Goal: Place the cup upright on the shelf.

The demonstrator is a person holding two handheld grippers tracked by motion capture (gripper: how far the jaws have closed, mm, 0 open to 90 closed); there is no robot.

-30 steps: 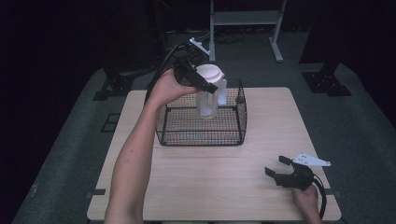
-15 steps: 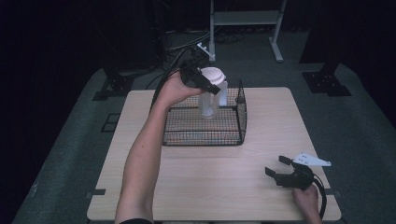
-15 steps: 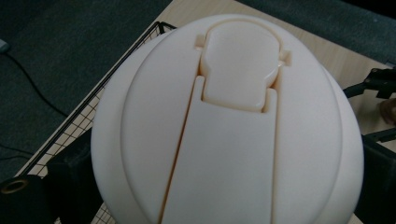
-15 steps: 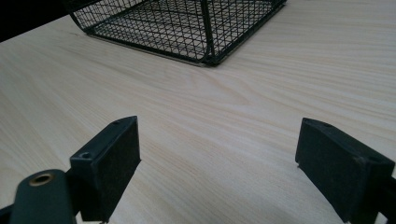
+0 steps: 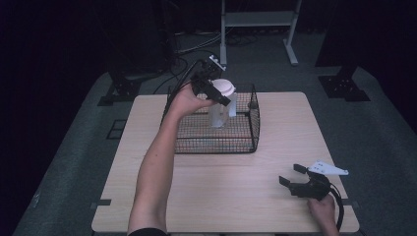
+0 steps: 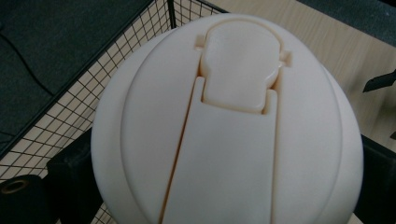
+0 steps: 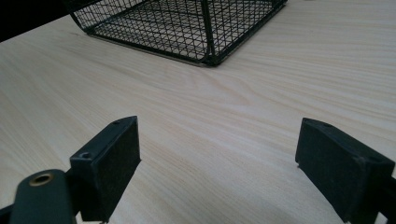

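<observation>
Cream-lidded and clear-bodied, the bottle (image 5: 220, 105) stands upright inside the wire basket (image 5: 248, 142) at the far side of the wooden table (image 5: 221, 187). The left gripper (image 5: 212, 91) clamps it just under the lid (image 6: 229, 121), one jaw on each side. Well apart, near the front right corner, the right gripper (image 5: 291, 174) rests on the table with its jaws spread wide around nothing.

A recording lab or studio is showing here: a light wooden table (image 5: 255, 162) is standing alone on grey carpet (image 5: 373, 132), with blackness surrounding it. Black metal stand feet (image 5: 344, 88) are resting on the floor beside it, black cables (image 5: 182, 59) are trailing behind, and a grey metal frame (image 5: 258, 22) is standing beyond.
</observation>
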